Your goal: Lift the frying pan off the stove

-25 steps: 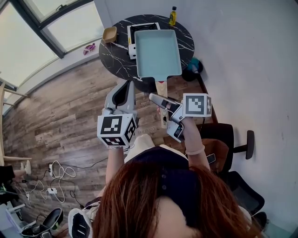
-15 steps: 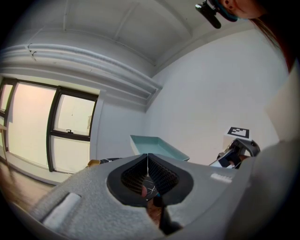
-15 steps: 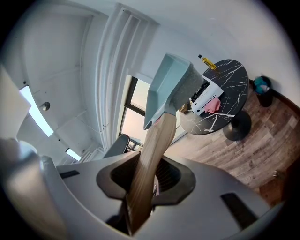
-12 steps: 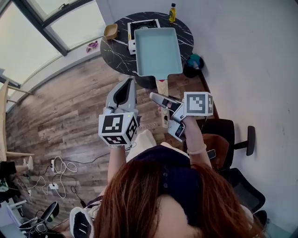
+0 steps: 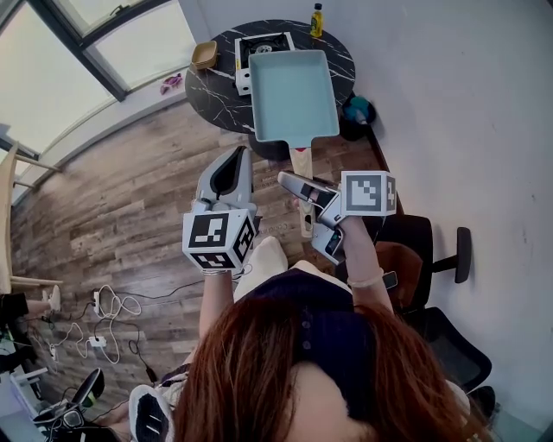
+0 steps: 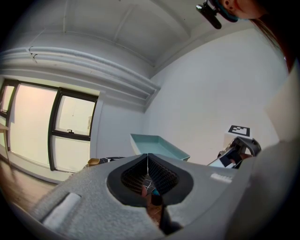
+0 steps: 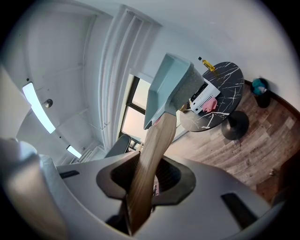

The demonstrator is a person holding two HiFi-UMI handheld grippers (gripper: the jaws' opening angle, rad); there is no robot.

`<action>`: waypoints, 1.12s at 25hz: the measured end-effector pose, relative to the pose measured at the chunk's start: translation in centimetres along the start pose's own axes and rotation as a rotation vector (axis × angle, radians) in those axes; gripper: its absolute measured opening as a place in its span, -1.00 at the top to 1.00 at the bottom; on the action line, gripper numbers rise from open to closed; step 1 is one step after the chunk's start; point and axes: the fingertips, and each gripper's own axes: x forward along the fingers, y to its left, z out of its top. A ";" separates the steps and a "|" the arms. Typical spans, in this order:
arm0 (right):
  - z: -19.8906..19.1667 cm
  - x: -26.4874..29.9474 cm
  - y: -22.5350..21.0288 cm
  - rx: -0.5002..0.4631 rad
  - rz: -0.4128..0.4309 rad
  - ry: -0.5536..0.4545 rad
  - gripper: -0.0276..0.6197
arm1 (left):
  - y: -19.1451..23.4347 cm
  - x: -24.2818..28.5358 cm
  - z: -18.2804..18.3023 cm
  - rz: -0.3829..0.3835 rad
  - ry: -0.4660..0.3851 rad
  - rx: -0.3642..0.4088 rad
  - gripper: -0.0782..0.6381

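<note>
— While the frying pan (image 5: 292,95) sits at the same spot in the head view as a second ago, the table (image 5: 216,86), stove (image 5: 259,47) and bottle (image 5: 316,19) have all slid toward the top edge. The bin (image 5: 357,110) has moved up too.

— So the pan's clear of the stove?

— Yes. It's in the air, roughly level and out ahead of the person. Only its far end overlaps the stove and table in this view.

— Hands, same view?

— No change in pose. Both forearms reach forward, side by side. The right gripper (image 5: 298,186) points left across the wooden handle (image 5: 301,161). The left gripper (image 5: 238,155) points ahead, just left of the handle, not touching it.

— Left gripper view?

— Jaws pressed together tip to tip, nothing between them. The left gripper (image 6: 148,157) is aimed about level at the wall. The pan (image 6: 159,146) floats beyond the tips, and the right gripper's marker cube (image 6: 238,131) is off to the right.

— Right gripper view?

— The right gripper (image 7: 143,187) has its jaws clamped on the handle (image 7: 150,159), part open to the handle's width. The handle runs straight out from the grip to the pan (image 7: 168,89). The table (image 7: 225,93) with the stove (image 7: 206,96) shows well beyond and apart from the pan, and the floor is below.
</note>
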 end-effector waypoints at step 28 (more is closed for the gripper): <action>-0.8 -0.4 0.7 -0.009 0.008 0.005 0.61 | -0.9 -0.4 -0.1 -0.020 0.000 -0.002 0.74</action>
